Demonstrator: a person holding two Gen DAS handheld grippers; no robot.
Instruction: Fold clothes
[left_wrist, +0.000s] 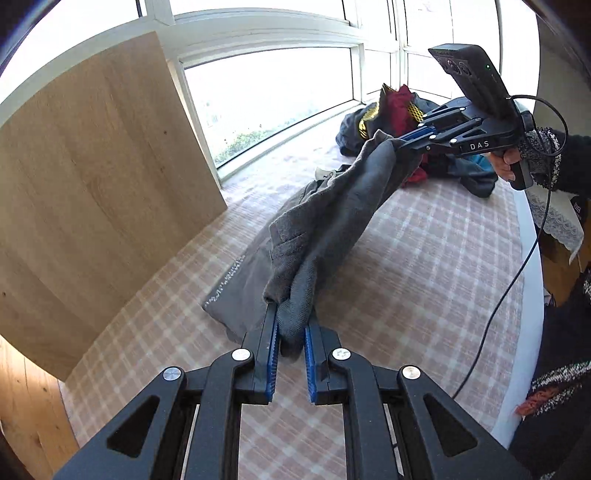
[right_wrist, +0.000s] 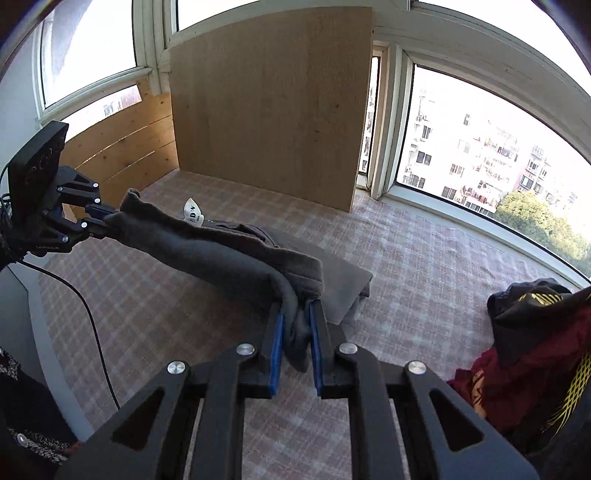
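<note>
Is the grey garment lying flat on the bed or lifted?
Partly lifted: the left gripper and right gripper each pinch one end of the grey garment; its lower part rests on the checked bedcover.

The white letters "DAS" stood on the black side of the right gripper (left_wrist: 400, 142), seen from the left wrist view. A small white tag (right_wrist: 193, 213) on the gray cloth (right_wrist: 236, 254) had dark letters that looked like "D N", but the rest was too small to read. Tiny pale print on the side of the left gripper (right_wrist: 107, 218) was too blurred to read.
</note>
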